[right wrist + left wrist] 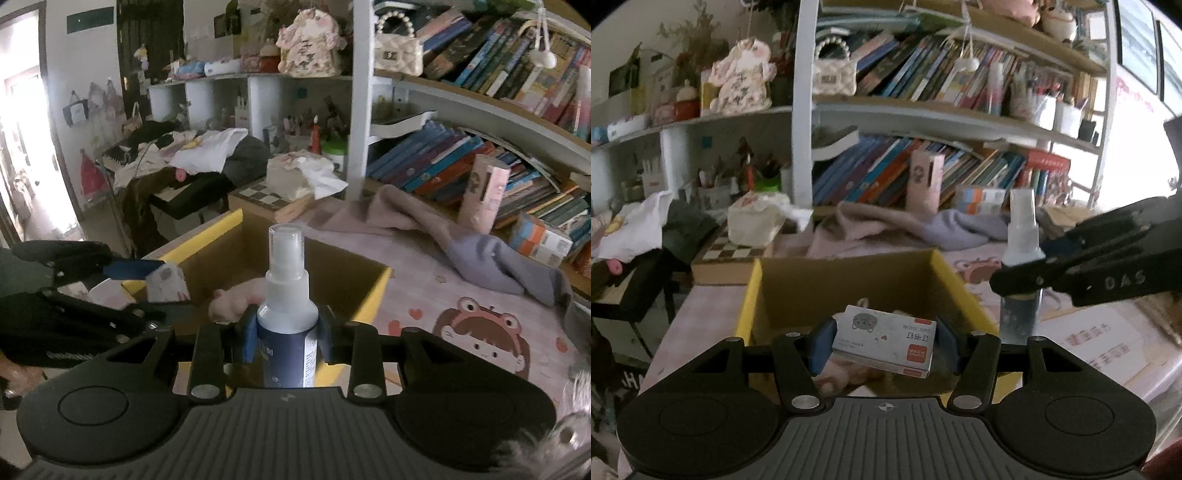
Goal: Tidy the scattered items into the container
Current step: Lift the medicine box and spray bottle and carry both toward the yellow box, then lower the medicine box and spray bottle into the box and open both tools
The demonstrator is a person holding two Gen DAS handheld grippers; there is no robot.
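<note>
My left gripper (884, 341) is shut on a small white staple box (886, 338) with a grey cat print, held over the near rim of an open cardboard box (846, 280) with yellow-edged flaps. A pink soft toy (842, 373) lies inside the box. My right gripper (286, 334) is shut on an upright spray bottle (286, 314) with a clear cap and dark label, just in front of the same cardboard box (343, 273). The right gripper and spray bottle (1021, 258) also show in the left wrist view, right of the box. The left gripper (147, 280) with the staple box (168, 284) appears at left in the right wrist view.
A pink desk mat (461, 302) with a cartoon print covers the desk. Crumpled pink and grey cloth (424, 229) lies behind the box. A chessboard box (727, 258) with a tissue pack (755, 221) stands back left. Bookshelves (923, 173) line the back. A pink carton (484, 192) stands upright.
</note>
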